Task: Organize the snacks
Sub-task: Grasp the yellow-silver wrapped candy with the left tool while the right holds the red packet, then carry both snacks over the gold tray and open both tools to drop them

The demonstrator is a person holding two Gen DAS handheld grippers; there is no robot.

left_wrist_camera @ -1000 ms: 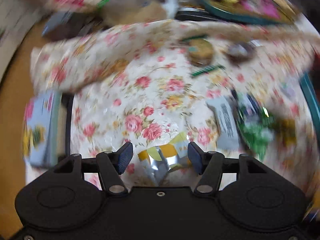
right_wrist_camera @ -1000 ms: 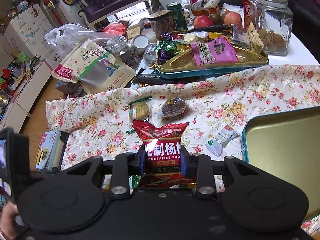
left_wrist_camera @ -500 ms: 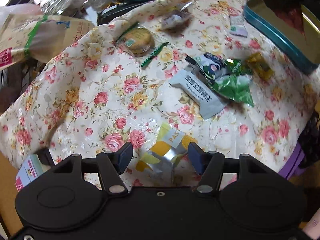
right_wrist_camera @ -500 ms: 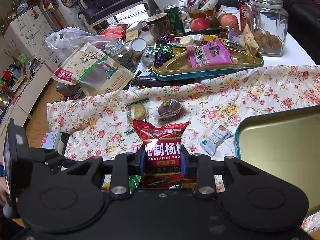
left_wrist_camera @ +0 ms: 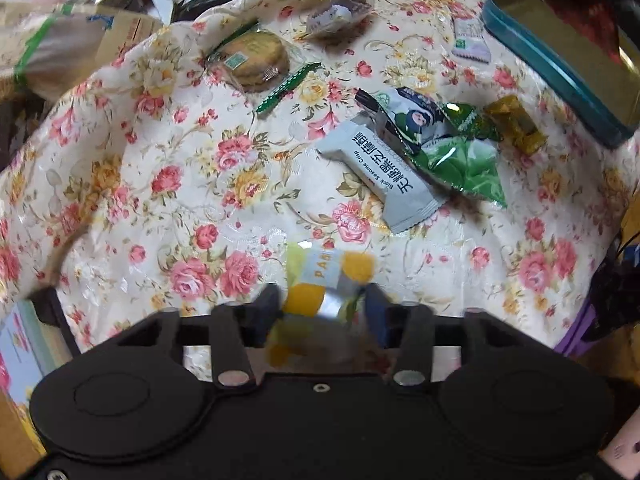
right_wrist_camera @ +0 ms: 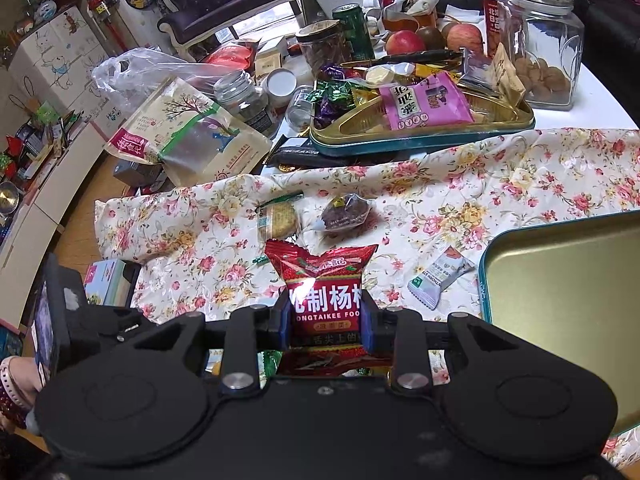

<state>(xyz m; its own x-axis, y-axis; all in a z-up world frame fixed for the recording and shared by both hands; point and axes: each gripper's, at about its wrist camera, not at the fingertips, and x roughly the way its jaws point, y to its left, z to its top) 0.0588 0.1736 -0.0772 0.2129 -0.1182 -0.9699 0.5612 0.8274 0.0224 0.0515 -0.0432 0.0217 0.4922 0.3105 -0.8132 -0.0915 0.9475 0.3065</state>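
My left gripper [left_wrist_camera: 322, 312] is closing on a yellow and silver snack packet [left_wrist_camera: 328, 276] on the floral cloth; its blurred pads sit at the packet's sides. My right gripper [right_wrist_camera: 326, 322] is shut on a red snack packet [right_wrist_camera: 324, 280] and holds it above the cloth, left of the empty gold tray with a teal rim [right_wrist_camera: 560, 304]. The tray's rim also shows in the left wrist view [left_wrist_camera: 560, 76]. Loose snacks lie on the cloth: a grey sesame crisp bar [left_wrist_camera: 380, 172], a green packet [left_wrist_camera: 460, 156], a round biscuit [left_wrist_camera: 256, 56] and a dark plum packet [right_wrist_camera: 346, 214].
A small white bar [right_wrist_camera: 438, 276] lies beside the tray. A second teal tray full of snacks [right_wrist_camera: 420, 120] stands behind the cloth among jars, cans, fruit and a big paper pouch [right_wrist_camera: 188, 132]. A box [right_wrist_camera: 106, 282] sits at the cloth's left edge.
My left gripper's jaws have narrowed around the yellow and silver packet and the view has steadied over the cloth. My right gripper has kept the red packet and barely moved.
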